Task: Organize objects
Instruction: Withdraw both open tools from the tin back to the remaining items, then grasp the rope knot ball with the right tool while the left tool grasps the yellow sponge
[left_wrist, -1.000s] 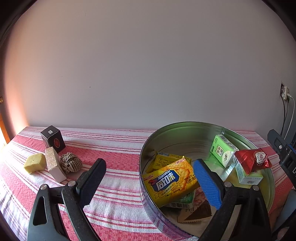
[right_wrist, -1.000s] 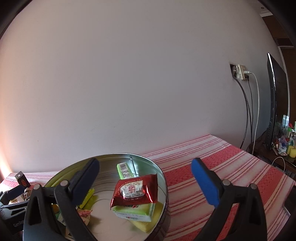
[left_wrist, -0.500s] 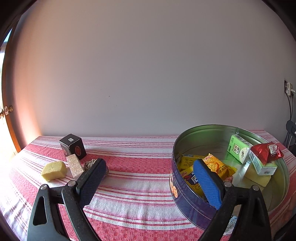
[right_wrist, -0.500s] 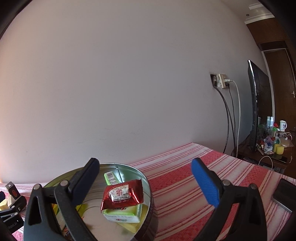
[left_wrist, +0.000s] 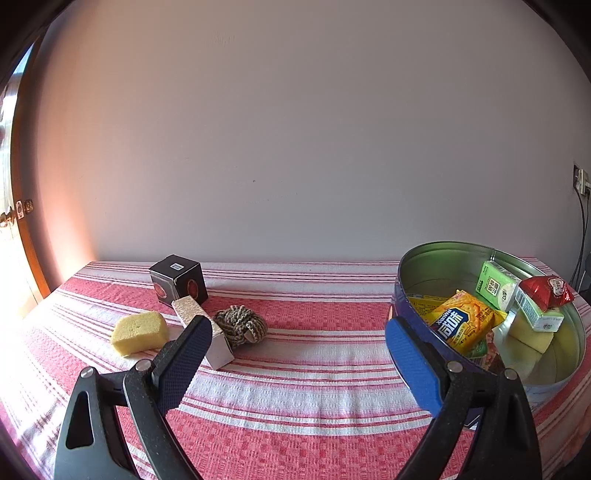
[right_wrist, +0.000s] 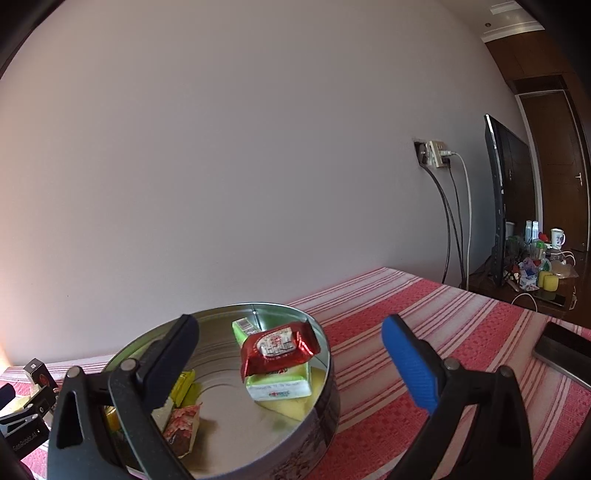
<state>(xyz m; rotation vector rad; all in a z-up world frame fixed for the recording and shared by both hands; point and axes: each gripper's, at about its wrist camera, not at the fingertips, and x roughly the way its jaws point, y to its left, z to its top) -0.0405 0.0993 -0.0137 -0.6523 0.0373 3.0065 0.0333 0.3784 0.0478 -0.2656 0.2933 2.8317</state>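
Note:
A round metal tin stands on the red striped tablecloth at the right; it also shows in the right wrist view. It holds a yellow cracker pack, green boxes and a red packet. Left of it lie a yellow sponge, a pale box, a rope ball and a black cube box. My left gripper is open and empty above the cloth between these and the tin. My right gripper is open and empty over the tin's right side.
A wall runs behind the table. In the right wrist view, a phone lies at the table's right edge, with a TV, cables and a cluttered side table beyond. A wooden door frame stands at the left.
My left gripper has swung left, away from above the tin, toward the loose objects. My right gripper has drawn back and turned right; the tin looks farther away.

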